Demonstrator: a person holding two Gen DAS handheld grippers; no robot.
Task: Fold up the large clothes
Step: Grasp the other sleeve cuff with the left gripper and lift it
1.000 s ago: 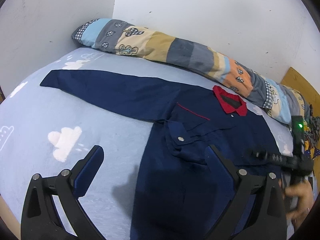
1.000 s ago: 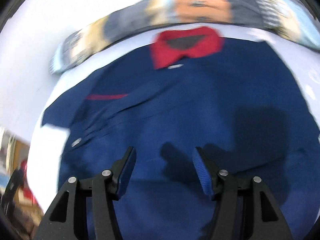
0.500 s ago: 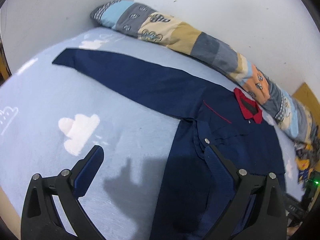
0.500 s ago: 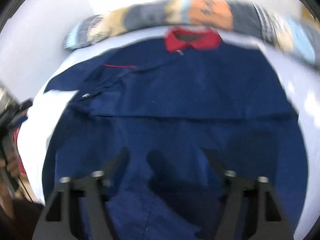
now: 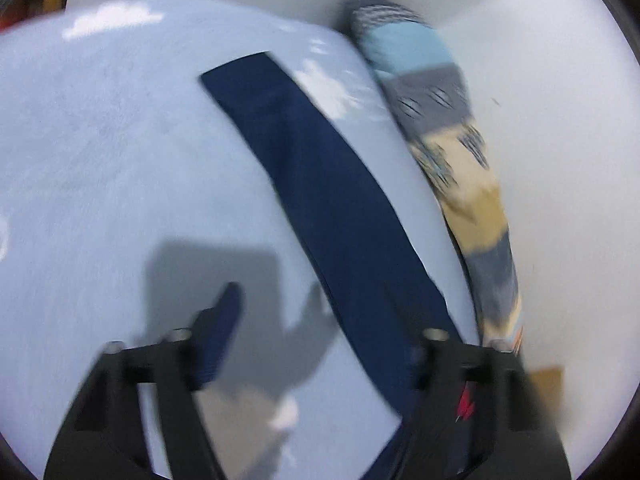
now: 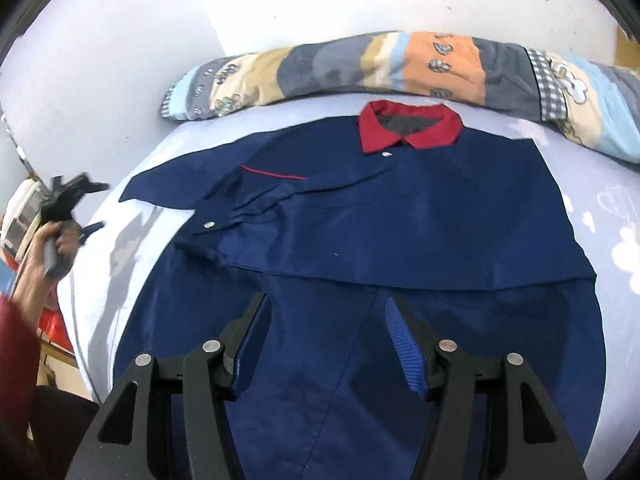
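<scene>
Here both tools tilt downward, left tool [image 5: 316, 312] just narrowing over the sleeve [image 5: 320, 184], right tool [image 6: 326, 340] agape, empty.

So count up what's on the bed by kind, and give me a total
Navy jacket with red collar: 1
Long patchwork pillow: 1
Total: 2

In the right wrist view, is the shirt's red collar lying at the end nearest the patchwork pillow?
Yes: the red collar sits at the far end of the navy shirt, just below the patchwork pillow.
</scene>
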